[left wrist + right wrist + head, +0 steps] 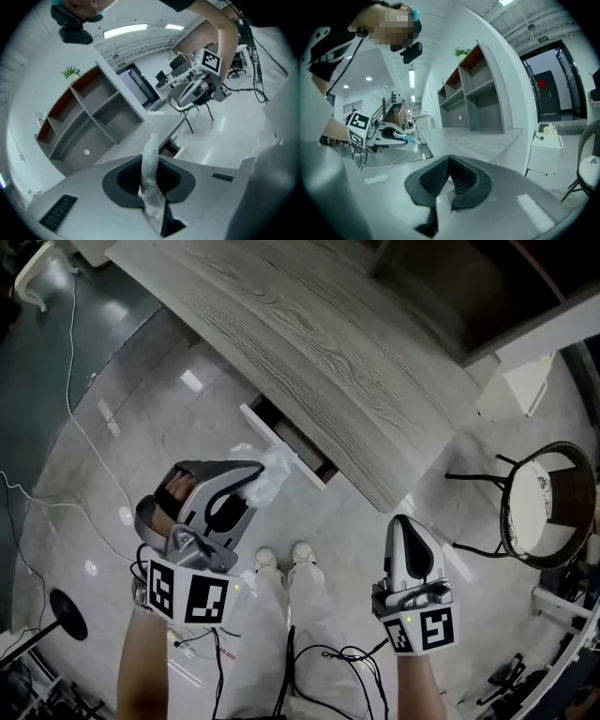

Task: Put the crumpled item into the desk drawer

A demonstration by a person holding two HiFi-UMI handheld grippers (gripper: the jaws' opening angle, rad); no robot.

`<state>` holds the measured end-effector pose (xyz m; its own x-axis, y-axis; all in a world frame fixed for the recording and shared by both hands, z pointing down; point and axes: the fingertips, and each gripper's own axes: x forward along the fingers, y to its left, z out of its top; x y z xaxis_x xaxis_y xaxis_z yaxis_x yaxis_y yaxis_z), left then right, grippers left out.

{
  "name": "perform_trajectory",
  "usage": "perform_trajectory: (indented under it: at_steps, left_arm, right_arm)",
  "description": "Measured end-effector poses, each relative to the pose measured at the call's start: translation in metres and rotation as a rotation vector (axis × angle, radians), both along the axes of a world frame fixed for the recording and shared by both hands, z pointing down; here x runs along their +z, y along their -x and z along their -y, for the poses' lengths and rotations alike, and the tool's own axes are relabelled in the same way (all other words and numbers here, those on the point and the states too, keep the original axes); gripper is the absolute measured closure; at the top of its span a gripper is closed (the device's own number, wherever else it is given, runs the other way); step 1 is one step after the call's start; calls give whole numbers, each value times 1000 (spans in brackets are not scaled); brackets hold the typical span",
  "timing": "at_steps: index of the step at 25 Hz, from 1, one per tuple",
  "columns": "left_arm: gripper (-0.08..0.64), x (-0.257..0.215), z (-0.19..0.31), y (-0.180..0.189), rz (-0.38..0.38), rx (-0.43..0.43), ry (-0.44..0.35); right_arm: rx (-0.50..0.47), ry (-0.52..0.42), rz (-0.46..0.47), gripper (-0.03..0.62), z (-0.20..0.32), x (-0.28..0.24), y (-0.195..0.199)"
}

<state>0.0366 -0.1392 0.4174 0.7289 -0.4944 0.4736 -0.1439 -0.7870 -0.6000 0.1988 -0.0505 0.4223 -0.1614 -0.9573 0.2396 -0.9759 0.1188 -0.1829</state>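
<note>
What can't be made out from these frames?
- Drawer contents: in the head view the desk top overhangs all but its front. In the left gripper view it is too small and partly behind the crumpled item.
- Crumpled item's material and full extent: the left gripper has its jaws shut on it, covering the lower part.

drawer (270,430): juts from desk (328,352) front | crumpled item (273,474): just before drawer | chair (548,507): right of desk
</note>
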Motion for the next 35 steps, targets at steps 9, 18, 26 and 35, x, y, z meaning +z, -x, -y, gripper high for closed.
perform_trajectory:
  at_steps: [9, 18, 26, 35]
  left_arm:
    - [508, 51, 18, -24, 266, 184, -67]
    - [508, 73, 34, -38, 404, 291, -121]
    - [508, 87, 39, -43, 457, 344, -110]
    - [428, 91, 42, -36, 446, 293, -49]
  right_arm:
    - [47, 28, -35, 583, -9, 4, -21]
    - [61, 47, -26, 583, -11, 10, -26]
    - [61, 61, -31, 583, -10, 15, -26]
    - [46, 71, -35, 583, -8, 18, -20]
